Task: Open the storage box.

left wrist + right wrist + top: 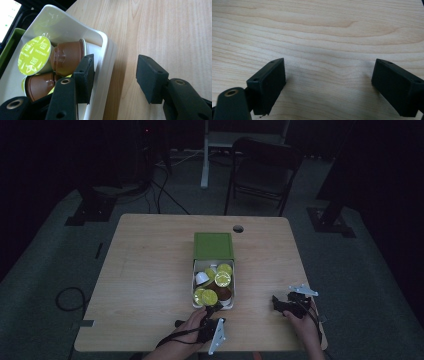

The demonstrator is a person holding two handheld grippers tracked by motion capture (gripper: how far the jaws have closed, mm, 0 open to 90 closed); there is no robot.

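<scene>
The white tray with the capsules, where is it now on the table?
In the high view the tray sits mid-table, pulled out of the green box, its near edge by the left tool.

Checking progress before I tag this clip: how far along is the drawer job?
Done: the white plastic drawer stands pulled out of its green box, foil-lidded coffee capsules exposed. In hand: the left gripper straddles the drawer's near wall, one jaw inside beside a brown capsule, pads not pressing. The right gripper waits open over the light wooden table. Left: probably gripping or moving the drawer.
</scene>
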